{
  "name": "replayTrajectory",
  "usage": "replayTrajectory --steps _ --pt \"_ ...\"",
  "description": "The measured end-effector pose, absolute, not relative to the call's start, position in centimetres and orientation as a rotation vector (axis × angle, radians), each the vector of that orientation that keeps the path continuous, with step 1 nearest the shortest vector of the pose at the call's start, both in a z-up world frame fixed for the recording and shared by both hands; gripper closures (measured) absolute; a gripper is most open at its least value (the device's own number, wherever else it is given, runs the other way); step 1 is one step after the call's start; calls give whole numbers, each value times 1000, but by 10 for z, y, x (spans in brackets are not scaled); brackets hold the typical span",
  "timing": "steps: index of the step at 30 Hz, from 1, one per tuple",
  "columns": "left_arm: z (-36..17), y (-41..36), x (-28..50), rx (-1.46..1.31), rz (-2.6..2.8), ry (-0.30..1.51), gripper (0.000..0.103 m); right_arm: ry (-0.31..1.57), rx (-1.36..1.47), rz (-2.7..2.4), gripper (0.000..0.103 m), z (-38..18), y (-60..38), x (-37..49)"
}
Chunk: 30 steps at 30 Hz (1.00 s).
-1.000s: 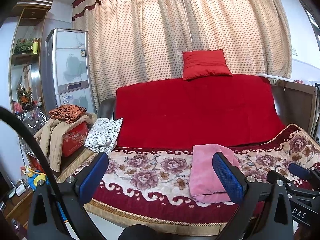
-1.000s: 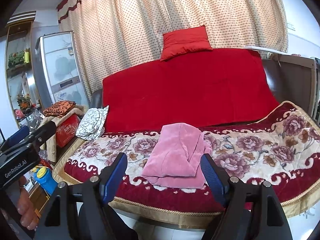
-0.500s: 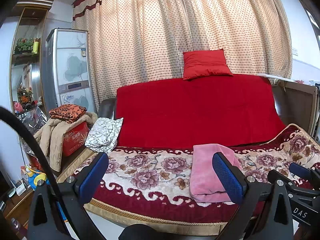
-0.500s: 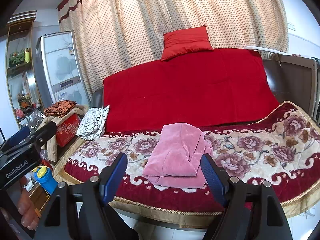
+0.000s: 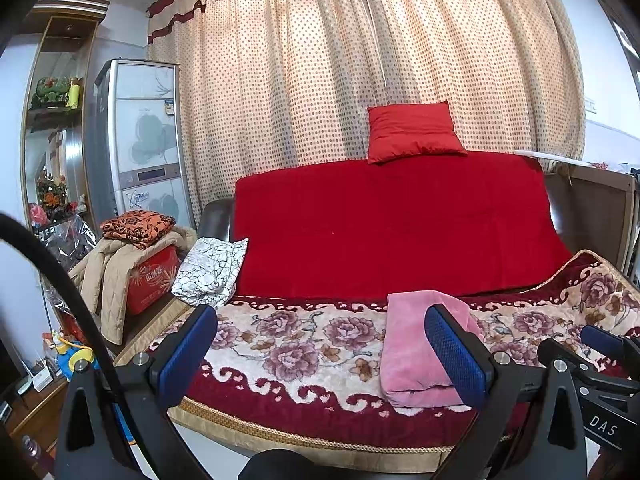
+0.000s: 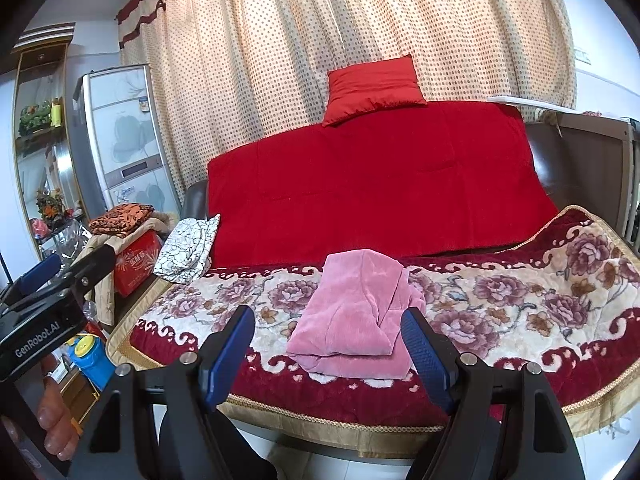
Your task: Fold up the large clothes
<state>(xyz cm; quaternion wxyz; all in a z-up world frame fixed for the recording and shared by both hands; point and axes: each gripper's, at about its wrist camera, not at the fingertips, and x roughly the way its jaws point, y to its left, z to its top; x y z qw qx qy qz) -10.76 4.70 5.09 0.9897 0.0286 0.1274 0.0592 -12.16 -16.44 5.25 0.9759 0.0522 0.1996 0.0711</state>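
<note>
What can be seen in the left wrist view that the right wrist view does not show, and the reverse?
Only the left wrist view shows the black cable arcing across its left side.

Only the right wrist view shows the person's fingers gripping the left gripper's handle and its "GenRobot.AI" label.

Both show the folded pink garment lying on the floral blanket, the red cushion, and open blue-padded fingers, holding nothing.

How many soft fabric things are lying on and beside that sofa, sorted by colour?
Pink: 1, the folded pink garment
Red: 1, the red cushion
White with black pattern: 1, the patterned cloth
Orange and black: 1, the folded orange cloth
Beige: 1, the beige coat
Total: 5
</note>
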Motion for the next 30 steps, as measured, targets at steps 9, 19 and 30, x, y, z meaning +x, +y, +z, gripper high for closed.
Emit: replayTrajectory --steps 9,19,30 --pt "45 49 -96 43 87 281 0 395 80 125 24 56 -164 -114" --pt "29 51 -48 18 52 329 0 429 91 71 24 51 -175 -65" --pt "9 51 9 12 33 383 0 495 90 44 24 26 -171 -13"
